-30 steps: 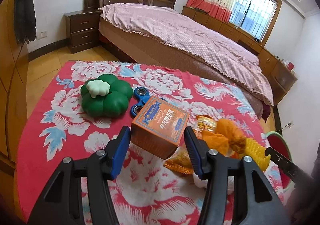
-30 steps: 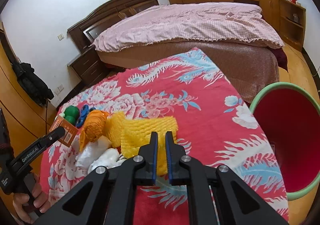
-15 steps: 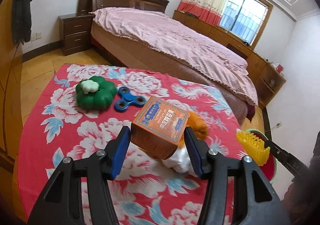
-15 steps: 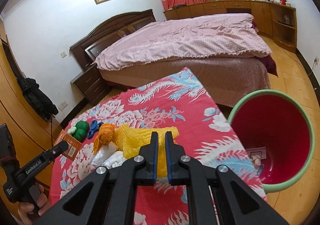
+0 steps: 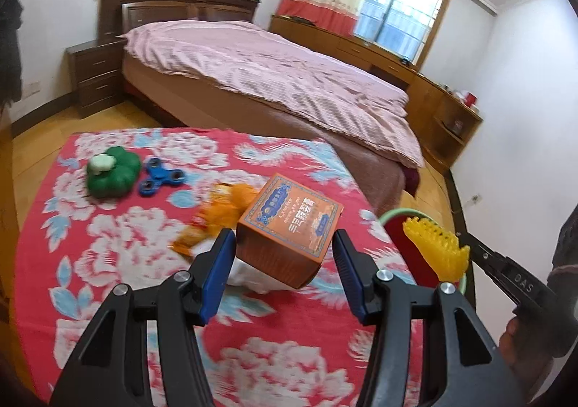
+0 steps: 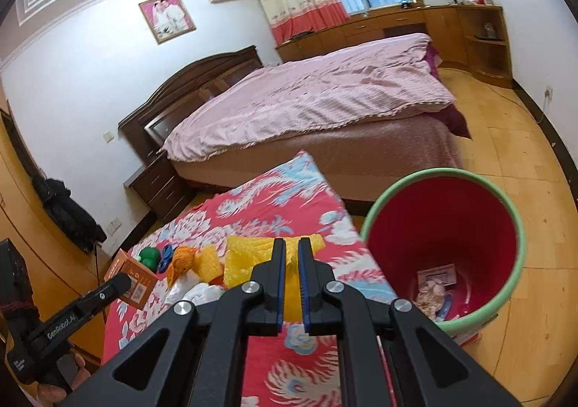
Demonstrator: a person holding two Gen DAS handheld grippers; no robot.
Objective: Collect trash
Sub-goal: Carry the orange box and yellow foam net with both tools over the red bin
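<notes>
My left gripper [image 5: 285, 244] is shut on an orange cardboard box [image 5: 289, 226] and holds it above the red flowered tablecloth [image 5: 108, 262]; the box also shows in the right wrist view [image 6: 132, 278]. My right gripper [image 6: 292, 251] is shut on a yellow foam net [image 6: 249, 258], which also shows in the left wrist view [image 5: 437, 249], lifted near the red bin with a green rim [image 6: 444, 248]. The bin holds some scraps. An orange net and wrappers [image 5: 220, 215] and white plastic [image 6: 195, 293] lie on the table.
A green clover-shaped toy [image 5: 112, 175] and a blue fidget spinner [image 5: 160, 181] lie at the table's far left. A bed with a pink cover [image 5: 271, 74] stands behind the table. The bin stands on the wooden floor [image 6: 534, 190] beside the table's right edge.
Both grippers have risen and moved right toward the bin with their loads. The yellow net is now lifted off the table beside the bin's rim.
</notes>
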